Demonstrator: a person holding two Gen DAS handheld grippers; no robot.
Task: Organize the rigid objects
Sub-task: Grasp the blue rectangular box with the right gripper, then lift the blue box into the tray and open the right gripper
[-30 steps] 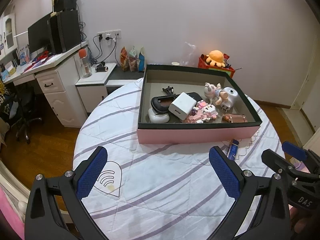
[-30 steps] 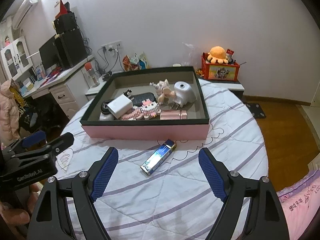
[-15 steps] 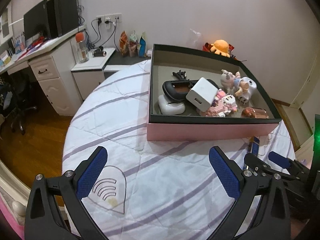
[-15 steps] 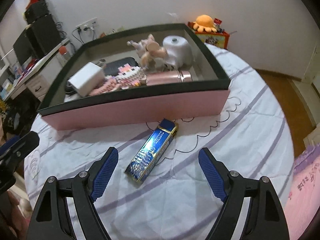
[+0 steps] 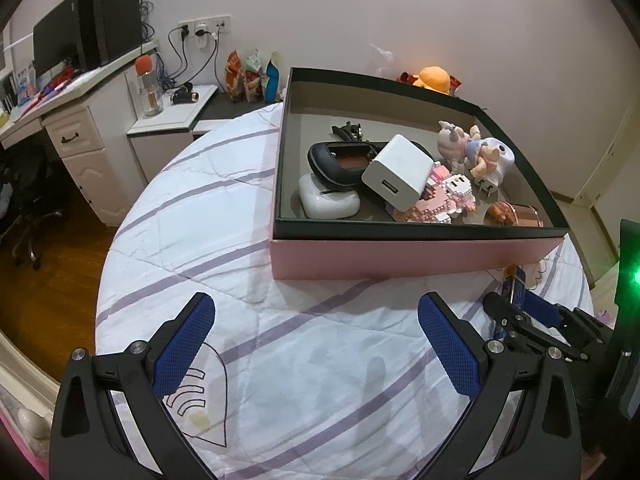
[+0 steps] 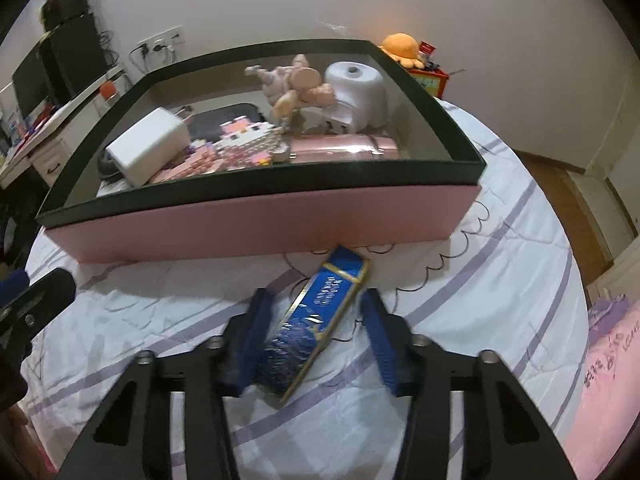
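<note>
A blue and gold packet [image 6: 320, 320] lies slantwise on the striped white cloth, just in front of the pink box [image 6: 260, 224] with the black rim. My right gripper [image 6: 316, 300] is down around the packet and its jaws are closing. The left pad [image 6: 256, 332] is at the packet's edge and a small gap shows at the right pad. In the left wrist view my left gripper [image 5: 316, 308] stands open above bare cloth with nothing between its fingers. To its right are the right gripper [image 5: 520, 312] and the packet's end [image 5: 514, 284]. The pink box [image 5: 400, 258] holds a white charger [image 5: 400, 176], a pink block figure [image 5: 440, 196] and other small items.
The round table's cloth [image 5: 240, 240] drops off to wood floor [image 5: 52, 272] on the left. A white desk with a monitor [image 5: 80, 40] and a low cabinet [image 5: 168, 120] stand by the wall. An orange plush [image 6: 400, 46] sits behind the box. Pink bedding [image 6: 608, 380] is at the right.
My right gripper has dropped down onto the blue packet and its jaws have narrowed around it. The left gripper sank a little towards the cloth and stayed open.
</note>
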